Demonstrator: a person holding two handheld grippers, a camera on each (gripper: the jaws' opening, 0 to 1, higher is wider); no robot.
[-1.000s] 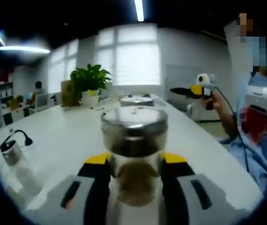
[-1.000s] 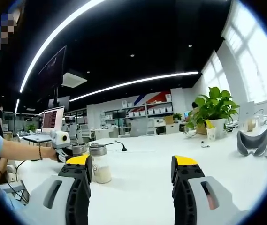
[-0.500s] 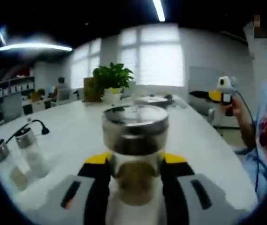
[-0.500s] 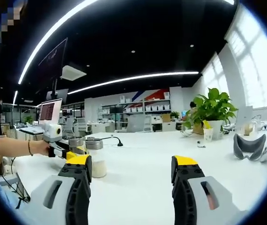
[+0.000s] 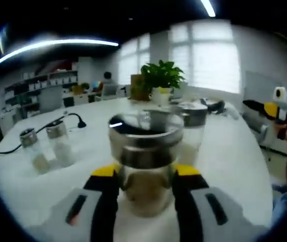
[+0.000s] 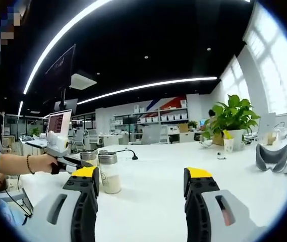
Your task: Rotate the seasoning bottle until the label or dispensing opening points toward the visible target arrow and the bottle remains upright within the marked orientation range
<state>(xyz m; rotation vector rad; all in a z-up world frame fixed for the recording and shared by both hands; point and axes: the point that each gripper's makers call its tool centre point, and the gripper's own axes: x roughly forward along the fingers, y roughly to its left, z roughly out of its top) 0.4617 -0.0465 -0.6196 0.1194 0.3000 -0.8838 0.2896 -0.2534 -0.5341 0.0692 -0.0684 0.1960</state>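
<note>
A glass seasoning bottle with a steel lid and brownish contents stands upright between the yellow-tipped jaws of my left gripper, which is shut on it. Just behind it stands a second steel-lidded bottle with pale contents. My right gripper is open over the white table with nothing between its jaws. In the right gripper view, a person's hand holds the left gripper at the far left beside a steel-lidded bottle of white powder. No arrow or label is visible.
Two small shakers stand at the left of the table near a black cable. A potted plant sits at the far end. A white headset lies at the right.
The left gripper view has swung left with the bottle still held, so the plant has slid right and the second bottle and shakers have come into view. The right gripper view has hardly shifted.
</note>
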